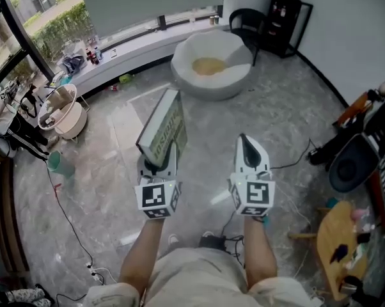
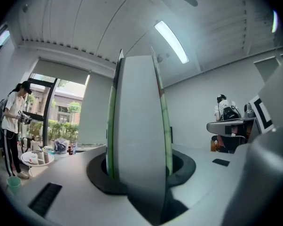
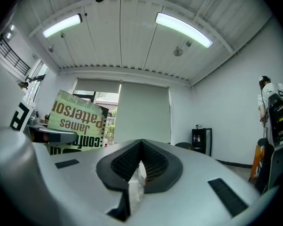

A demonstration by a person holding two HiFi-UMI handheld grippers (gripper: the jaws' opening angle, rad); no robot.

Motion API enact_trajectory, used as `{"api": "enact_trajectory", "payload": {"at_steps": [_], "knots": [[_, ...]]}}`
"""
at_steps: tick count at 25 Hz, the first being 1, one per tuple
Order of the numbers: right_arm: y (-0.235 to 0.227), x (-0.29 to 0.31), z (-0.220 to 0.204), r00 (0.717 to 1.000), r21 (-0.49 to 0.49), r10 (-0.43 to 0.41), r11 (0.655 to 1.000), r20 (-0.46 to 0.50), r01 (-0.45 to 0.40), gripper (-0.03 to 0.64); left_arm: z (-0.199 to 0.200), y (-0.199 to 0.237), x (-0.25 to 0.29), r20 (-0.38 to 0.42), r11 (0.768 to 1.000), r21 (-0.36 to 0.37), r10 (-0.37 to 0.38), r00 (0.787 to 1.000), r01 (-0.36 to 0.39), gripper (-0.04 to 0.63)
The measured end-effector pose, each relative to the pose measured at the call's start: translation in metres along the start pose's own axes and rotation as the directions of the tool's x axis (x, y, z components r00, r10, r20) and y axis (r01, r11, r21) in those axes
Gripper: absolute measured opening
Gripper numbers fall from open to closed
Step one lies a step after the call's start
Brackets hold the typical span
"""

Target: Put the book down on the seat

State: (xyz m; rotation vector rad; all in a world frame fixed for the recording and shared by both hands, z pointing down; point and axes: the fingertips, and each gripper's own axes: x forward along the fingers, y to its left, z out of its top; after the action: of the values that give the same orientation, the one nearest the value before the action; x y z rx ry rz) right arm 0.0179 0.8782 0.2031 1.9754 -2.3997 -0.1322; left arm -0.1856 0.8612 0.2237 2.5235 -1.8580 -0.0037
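Note:
A book (image 1: 164, 128) with a green and white cover stands upright on its edge in my left gripper (image 1: 159, 161), which is shut on its lower end. In the left gripper view the book's pale page edge (image 2: 137, 126) rises straight up between the jaws and fills the middle. The seat (image 1: 187, 75), a round white tub chair with a yellow cushion (image 1: 208, 65), stands on the floor well beyond both grippers. My right gripper (image 1: 243, 141) is level beside the left one, shut and holding nothing. From the right gripper (image 3: 140, 149) view the book's cover (image 3: 78, 121) shows at the left.
A black chair (image 1: 247, 21) and a black cabinet (image 1: 287, 19) stand behind the seat. A round wooden table (image 1: 336, 248) is at the lower right. A white basket stool (image 1: 63, 115) stands at the left. Cables (image 1: 64, 216) run over the marble floor. A person (image 2: 12, 126) stands near the window.

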Motion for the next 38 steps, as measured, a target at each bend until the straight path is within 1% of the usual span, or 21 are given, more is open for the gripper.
{"api": "enact_trajectory", "payload": {"at_steps": [7,11,14,17,25,29,31,34,38], "knots": [[-0.036,0.018,-0.011,1.000,0.012,0.013,1.000,-0.013,-0.013,0.002,0.000,-0.023,0.035,0.000,1.000,0.015,-0.002,1.000,0.002,0.169],[-0.046,0.048,-0.020,1.000,0.011,0.017,1.000,-0.020,-0.017,0.002,-0.005,-0.018,0.067,0.000,1.000,0.015,-0.009,1.000,0.009,0.169],[-0.048,0.082,-0.027,0.999,0.006,0.008,1.000,-0.041,-0.008,0.002,-0.013,-0.002,0.100,-0.005,1.000,0.005,-0.013,1.000,0.013,0.169],[-0.047,0.125,-0.032,0.999,-0.004,0.002,1.000,-0.033,-0.002,0.002,-0.017,0.021,0.138,0.000,1.000,-0.009,-0.014,1.000,0.014,0.169],[-0.024,0.264,-0.029,0.998,-0.023,-0.019,1.000,-0.053,0.017,0.002,-0.013,0.105,0.250,0.001,0.998,-0.046,-0.030,1.000,0.030,0.168],[-0.016,0.319,-0.027,0.998,-0.035,-0.037,0.999,-0.051,0.035,0.002,-0.012,0.138,0.298,0.007,0.998,-0.054,-0.042,0.999,0.043,0.169],[-0.016,0.342,-0.026,0.998,-0.031,-0.036,0.999,-0.045,0.035,0.002,-0.011,0.150,0.319,0.008,0.998,-0.054,-0.044,0.999,0.044,0.169],[-0.020,0.373,-0.030,0.999,0.016,-0.027,0.999,-0.042,0.028,0.002,-0.013,0.160,0.348,0.002,0.998,-0.051,-0.045,0.999,0.045,0.169],[-0.043,0.413,-0.033,0.999,0.007,-0.032,0.999,-0.039,0.032,0.002,-0.017,0.158,0.392,-0.004,0.997,-0.053,-0.050,0.999,0.050,0.169]]}}
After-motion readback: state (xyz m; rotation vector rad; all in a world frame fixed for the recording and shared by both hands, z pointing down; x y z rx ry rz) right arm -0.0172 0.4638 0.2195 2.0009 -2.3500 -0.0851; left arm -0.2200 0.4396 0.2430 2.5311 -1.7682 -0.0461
